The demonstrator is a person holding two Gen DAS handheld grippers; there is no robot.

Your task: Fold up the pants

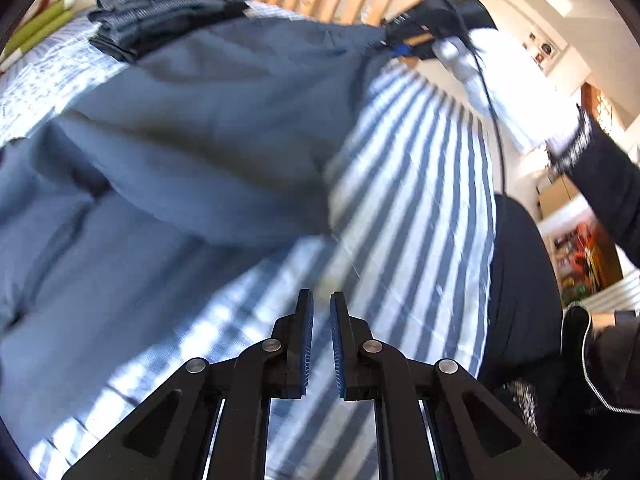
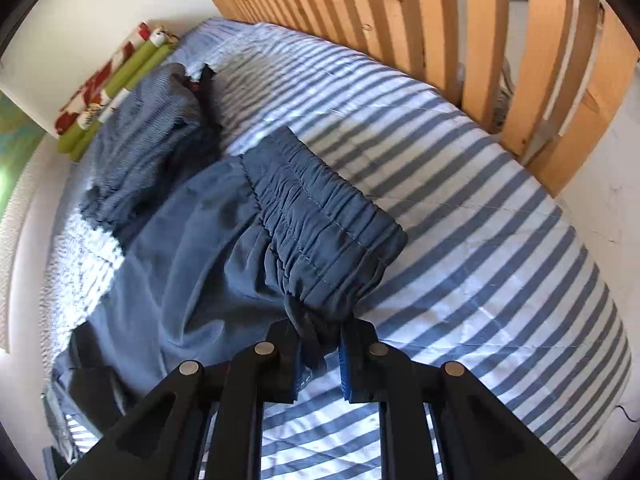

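Blue-grey pants [image 1: 192, 128] lie spread over the striped bed. My left gripper [image 1: 322, 300] hovers over bare sheet just right of them, its jaws nearly together with only a thin gap and nothing between. In the right wrist view the pants [image 2: 192, 248] bunch up toward the elastic waistband [image 2: 320, 220], and my right gripper [image 2: 320, 330] is shut on the waistband's near corner. The left wrist view shows that right gripper [image 1: 402, 44] at the far top, held by a white-gloved hand [image 1: 476, 68] and lifting the pants' edge.
A striped blue-and-white sheet [image 2: 480, 248] covers the bed. A folded stack of darker clothes [image 2: 148, 140] lies beyond the pants. A slatted wooden headboard [image 2: 440, 20] runs along the far side. Green and red rolls [image 2: 116, 84] lean by the wall. The person's dark sleeve [image 1: 612, 184] is at right.
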